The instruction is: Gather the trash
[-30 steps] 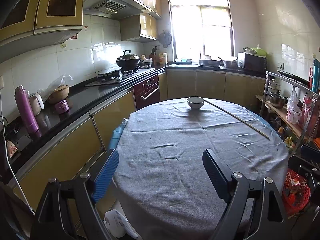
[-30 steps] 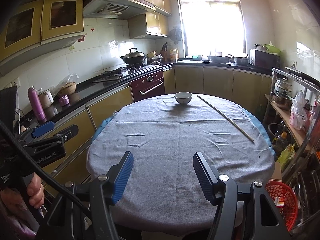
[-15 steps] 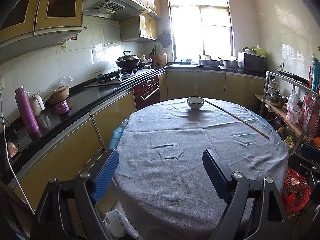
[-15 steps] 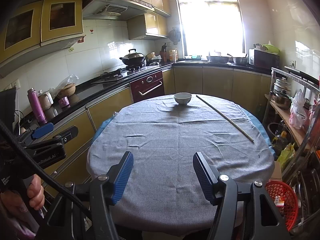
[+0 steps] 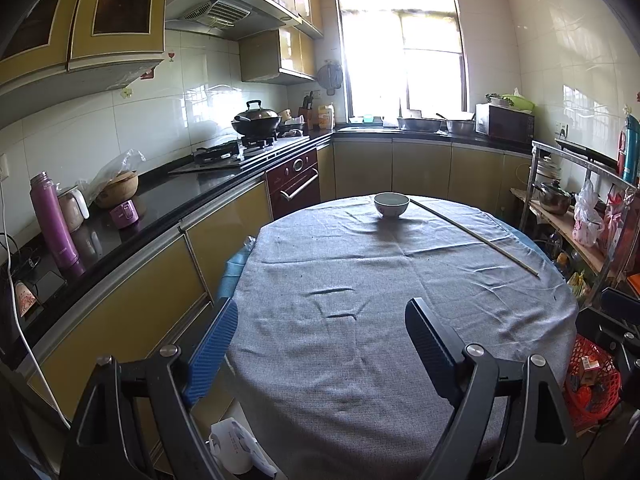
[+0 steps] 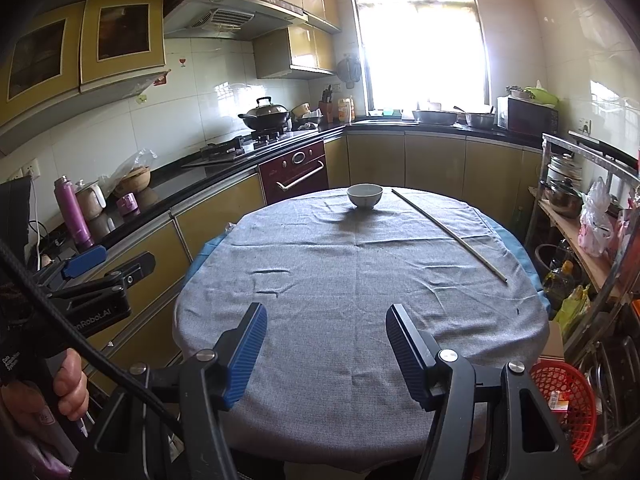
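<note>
- Now you hold both grippers level with the near edge of a round surface (image 6: 360,280) draped in grey cloth, inside a yellow-cabinet kitchen lit by a bright window (image 5: 400,52).
- Your left gripper (image 5: 320,344) has its jaws spread wide with nothing between them; the blue-ribbed left pad hangs off the surface's left edge, the right pad over the cloth.
- Your right gripper (image 6: 326,348) has its jaws parted too, somewhat narrower, gripping nothing, both pads over the near part of the cloth.
- Seen from the right wrist, your left gripper shows at the far left, with your hand (image 6: 70,384) curled around its handle.
- Far ahead of both sets of jaws, a white bowl (image 6: 364,195) sits upright near the far edge of the surface.
- Just right of the bowl, a long thin stick (image 6: 448,234) lies flat on the cloth, running from the far edge toward the right side, well ahead of your right jaws.
- No trash can be made out on the cloth itself; a few dark specks are too small to tell.
- Low to the right of your jaws, beside the surface, a red mesh basket (image 6: 568,400) on the floor holds some packaging.
- Below your left jaws, a white crumpled item (image 5: 236,450) lies on the floor by the cabinets; what it is cannot be told.
- Off to the left of the jaws, a purple flask (image 5: 54,224) stands on the black counter, and a lidded wok (image 5: 256,120) rests on the stove beyond it.
</note>
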`<state>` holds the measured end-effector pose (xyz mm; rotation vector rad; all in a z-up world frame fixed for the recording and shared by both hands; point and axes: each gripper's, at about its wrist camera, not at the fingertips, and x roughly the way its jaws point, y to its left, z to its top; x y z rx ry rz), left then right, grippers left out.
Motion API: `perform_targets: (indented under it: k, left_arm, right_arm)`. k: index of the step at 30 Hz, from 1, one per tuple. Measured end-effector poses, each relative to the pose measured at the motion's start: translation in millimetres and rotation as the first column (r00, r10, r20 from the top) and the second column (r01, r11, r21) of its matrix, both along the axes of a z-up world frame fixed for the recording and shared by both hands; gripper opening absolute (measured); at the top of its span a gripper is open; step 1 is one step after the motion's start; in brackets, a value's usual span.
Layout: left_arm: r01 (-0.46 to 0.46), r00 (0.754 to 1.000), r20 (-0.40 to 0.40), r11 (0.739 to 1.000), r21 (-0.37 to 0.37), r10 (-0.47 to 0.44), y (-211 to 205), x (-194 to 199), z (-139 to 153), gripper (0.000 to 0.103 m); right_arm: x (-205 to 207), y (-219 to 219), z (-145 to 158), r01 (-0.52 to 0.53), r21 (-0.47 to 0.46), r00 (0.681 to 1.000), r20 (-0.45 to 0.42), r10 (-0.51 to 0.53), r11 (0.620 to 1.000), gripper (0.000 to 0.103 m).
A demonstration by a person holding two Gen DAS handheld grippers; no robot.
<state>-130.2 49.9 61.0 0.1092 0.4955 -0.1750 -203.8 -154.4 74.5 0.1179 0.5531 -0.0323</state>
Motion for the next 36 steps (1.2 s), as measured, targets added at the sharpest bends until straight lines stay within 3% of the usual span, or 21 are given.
perform_targets:
  k: [36]
  left_arm:
    - [0.012, 1.0, -0.019, 1.0, 0.022, -0.012, -6.1, -0.1, -3.3, 0.086]
  right_arm:
    - [2.7, -1.5, -5.4, 0.008, 0.015, 1.0, -0.016, -0.008, 1.0, 0.066]
